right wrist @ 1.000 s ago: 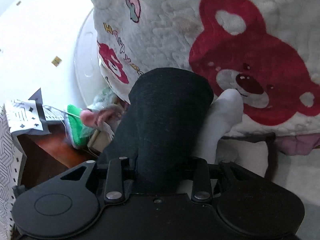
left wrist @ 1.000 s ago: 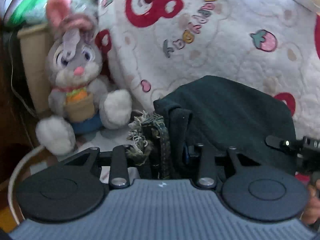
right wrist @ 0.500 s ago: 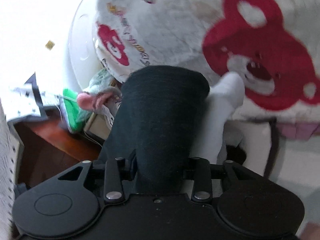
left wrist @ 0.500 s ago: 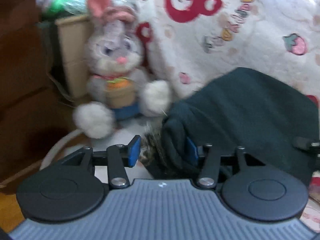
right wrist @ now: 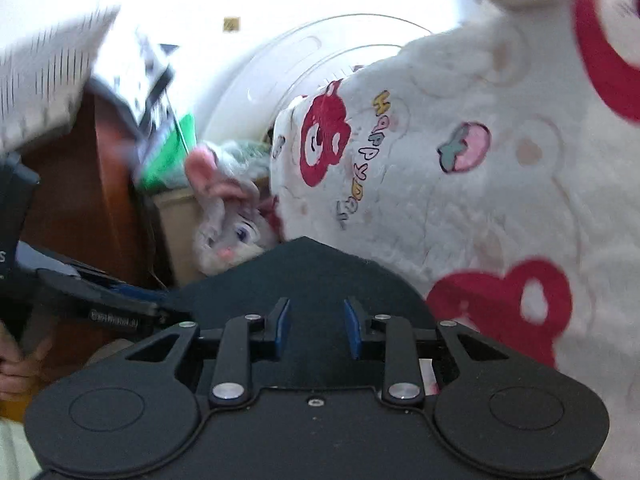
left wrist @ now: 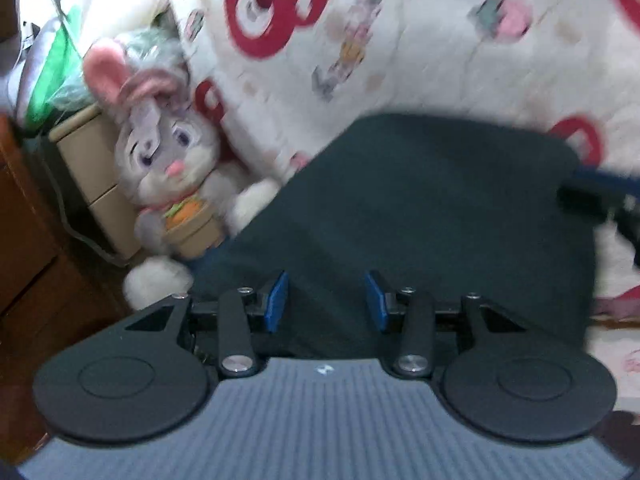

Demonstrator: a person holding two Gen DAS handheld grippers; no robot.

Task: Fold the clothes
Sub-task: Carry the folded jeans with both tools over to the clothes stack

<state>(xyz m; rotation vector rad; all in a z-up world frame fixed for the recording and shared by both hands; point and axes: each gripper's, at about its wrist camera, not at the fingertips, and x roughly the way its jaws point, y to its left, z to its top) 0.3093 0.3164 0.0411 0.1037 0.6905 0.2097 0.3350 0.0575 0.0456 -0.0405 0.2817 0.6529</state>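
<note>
Dark green folded garment (left wrist: 420, 224) lies flat on my white fleece blanket with red bear prints (left wrist: 420, 48), long axis running from the grey plush rabbit (left wrist: 168, 168) rightward. Left gripper (left wrist: 326, 300) and right gripper (right wrist: 314, 328) both spread apart, holding nothing, above the cloth.

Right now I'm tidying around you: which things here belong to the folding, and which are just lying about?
Belongs to the job:
dark garment
left tongs, open
right tongs, open

Just lying about:
plush rabbit
bear-print blanket
beige drawer box
</note>
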